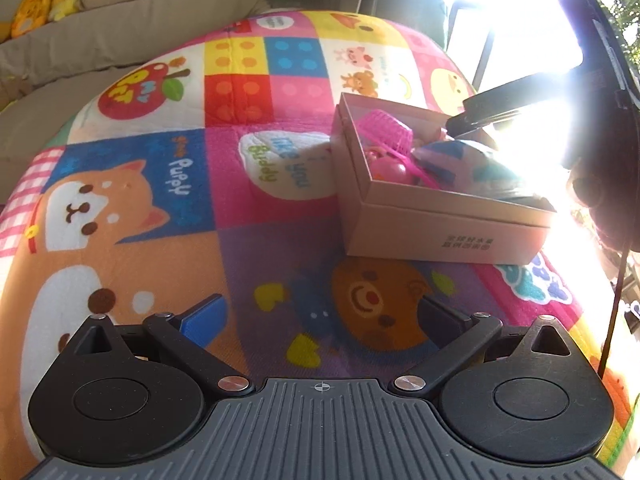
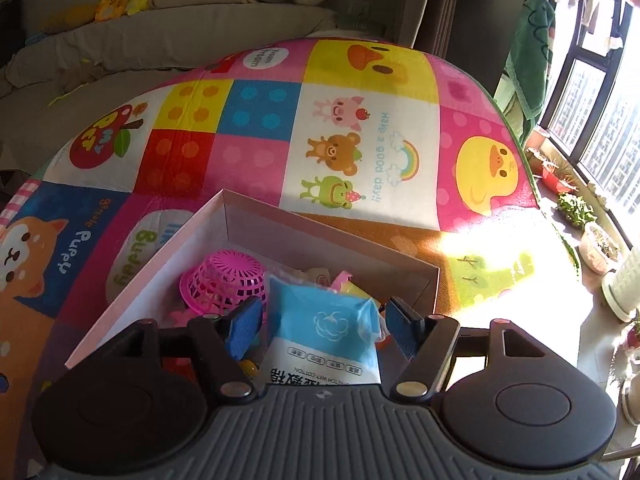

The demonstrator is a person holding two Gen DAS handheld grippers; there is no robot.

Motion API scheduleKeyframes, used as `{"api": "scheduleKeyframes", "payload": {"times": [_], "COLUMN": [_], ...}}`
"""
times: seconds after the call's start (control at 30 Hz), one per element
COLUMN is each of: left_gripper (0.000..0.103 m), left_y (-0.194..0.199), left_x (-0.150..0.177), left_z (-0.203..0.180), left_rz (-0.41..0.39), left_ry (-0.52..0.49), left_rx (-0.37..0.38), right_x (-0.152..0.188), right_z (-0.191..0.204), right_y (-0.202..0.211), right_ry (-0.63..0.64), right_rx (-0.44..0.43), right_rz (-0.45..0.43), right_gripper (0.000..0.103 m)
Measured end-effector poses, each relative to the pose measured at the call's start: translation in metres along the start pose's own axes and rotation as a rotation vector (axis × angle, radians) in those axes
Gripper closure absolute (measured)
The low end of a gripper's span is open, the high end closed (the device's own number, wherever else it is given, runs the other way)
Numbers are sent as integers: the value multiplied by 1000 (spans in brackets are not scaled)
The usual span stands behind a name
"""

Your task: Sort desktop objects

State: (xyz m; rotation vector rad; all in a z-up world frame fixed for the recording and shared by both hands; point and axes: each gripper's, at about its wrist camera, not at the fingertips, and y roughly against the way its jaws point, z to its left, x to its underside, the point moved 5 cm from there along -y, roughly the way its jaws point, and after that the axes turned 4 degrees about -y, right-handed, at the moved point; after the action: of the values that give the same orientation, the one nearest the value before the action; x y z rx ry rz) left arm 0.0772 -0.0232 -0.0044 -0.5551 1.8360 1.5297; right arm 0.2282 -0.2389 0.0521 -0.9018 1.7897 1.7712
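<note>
A pink cardboard box (image 1: 436,222) sits on the colourful play mat (image 1: 224,184). In it lie a pink plastic basket (image 1: 386,128), pink toys (image 1: 390,168) and a blue-and-white wet-wipe packet (image 1: 464,164). My left gripper (image 1: 320,316) is open and empty, low over the mat in front of the box. My right gripper (image 2: 326,324) is open above the box (image 2: 160,268), its blue pads on either side of the packet (image 2: 324,336) without closing on it. The basket (image 2: 224,284) lies left of the packet. The right gripper shows as a dark shape in the left wrist view (image 1: 520,108).
A beige sofa (image 2: 160,40) with plush toys runs behind the mat. A window with strong sunlight and potted plants (image 2: 576,208) lines the right side. The mat's far half carries printed animals and nothing loose that I can see.
</note>
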Motion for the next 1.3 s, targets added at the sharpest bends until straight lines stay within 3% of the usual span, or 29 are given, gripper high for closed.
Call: {"api": "scheduleKeyframes", "payload": {"times": [0.1, 0.17, 0.23, 0.37, 0.57, 0.67, 0.8, 0.9, 1.03, 1.3], "left_gripper": [0, 0, 0, 0, 0, 0, 0, 0, 0, 0], "left_y": [-1, -3, -2, 1, -4, -7, -6, -6, -6, -6], "left_x": [10, 18, 24, 30, 32, 31, 33, 33, 32, 33], "left_z": [10, 18, 22, 15, -3, -5, -4, -4, -4, -4], "left_rz": [14, 32, 32, 22, -4, -13, -17, -19, -19, -19], "left_ry": [-16, -11, -13, -43, -77, -77, -68, -66, -67, -66], "left_rx": [-49, -78, -91, -113, -130, -128, -119, -120, -120, -120], "right_x": [10, 26, 49, 108, 175, 179, 171, 166, 172, 171], "right_z": [-12, -18, -19, -13, 17, 37, 48, 41, 41, 40], "right_y": [37, 70, 96, 116, 79, 66, 57, 48, 50, 50], "right_ry": [-57, -92, -109, -139, -133, -59, 13, -22, -11, -12], "right_rx": [12, -24, -78, -156, -119, -131, -128, -183, -178, -179], "right_rz": [-137, -229, -264, -205, -23, 18, -3, -9, -63, -64], "right_gripper": [28, 2, 0, 0, 0, 0, 0, 0, 0, 0]}}
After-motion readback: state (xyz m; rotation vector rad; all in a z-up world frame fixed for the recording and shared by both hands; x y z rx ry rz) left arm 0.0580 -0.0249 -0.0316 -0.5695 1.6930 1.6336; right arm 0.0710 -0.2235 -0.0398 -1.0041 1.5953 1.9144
